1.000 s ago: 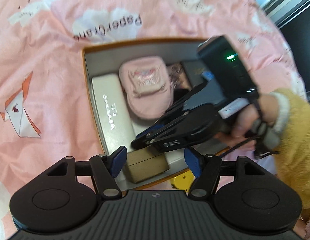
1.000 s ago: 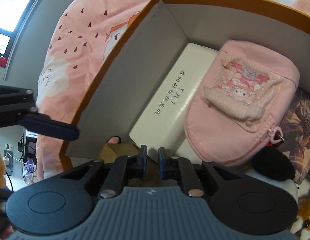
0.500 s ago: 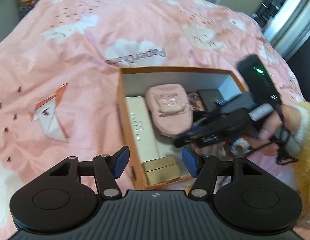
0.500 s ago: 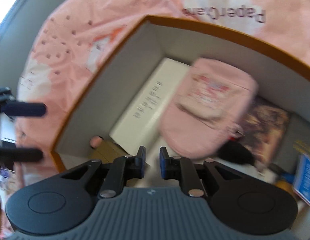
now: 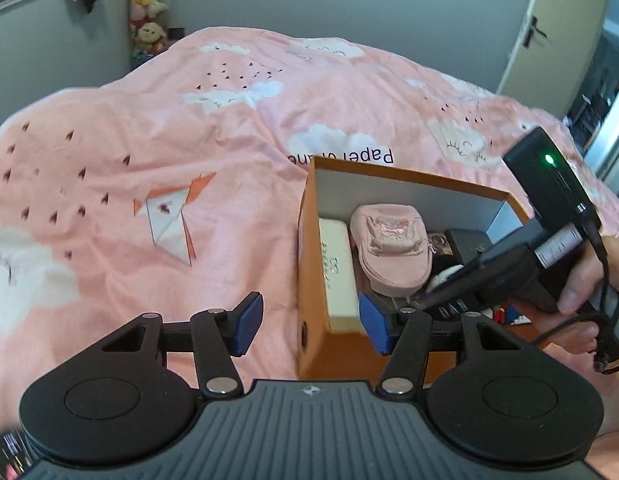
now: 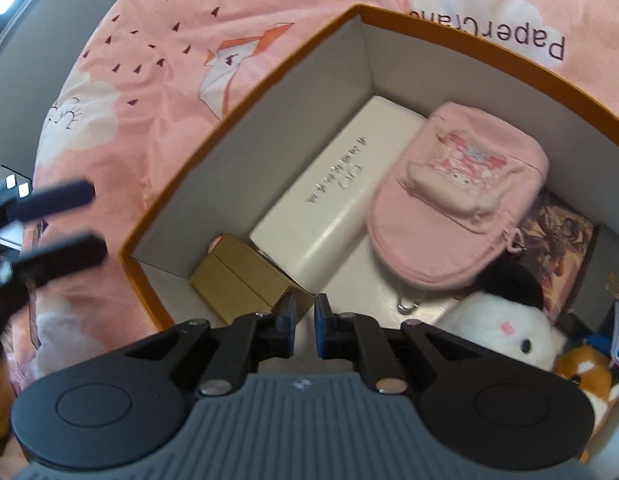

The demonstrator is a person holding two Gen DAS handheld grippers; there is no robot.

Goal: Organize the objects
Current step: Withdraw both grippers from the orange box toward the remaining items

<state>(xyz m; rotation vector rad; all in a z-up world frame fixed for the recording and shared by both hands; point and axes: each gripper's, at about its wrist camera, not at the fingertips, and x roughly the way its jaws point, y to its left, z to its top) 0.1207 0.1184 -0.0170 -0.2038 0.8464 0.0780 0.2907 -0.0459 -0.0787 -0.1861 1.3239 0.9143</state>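
An orange cardboard box (image 5: 311, 264) (image 6: 245, 104) sits on the pink bedspread. It holds a long white case (image 6: 337, 196) (image 5: 337, 272), a pink pouch (image 6: 453, 208) (image 5: 393, 248), a small tan box (image 6: 241, 280), a white plush toy (image 6: 501, 328), a dark picture card (image 6: 557, 232) and a black box (image 5: 473, 244). My left gripper (image 5: 311, 322) is open and empty, held outside the box's near corner. My right gripper (image 6: 305, 318) is nearly shut and empty, above the box's front part near the tan box; it also shows in the left wrist view (image 5: 437, 298).
The pink bedspread (image 5: 169, 152) with cloud and paper-crane prints spreads all around the box. A brown plush toy (image 6: 585, 372) lies at the box's right end. Grey walls, stuffed toys (image 5: 147, 4) and a door (image 5: 549, 28) stand beyond the bed.
My left gripper has pulled back and up, away from the box, and swung left. My right gripper has risen a little above the box contents. Both grippers keep their openings.
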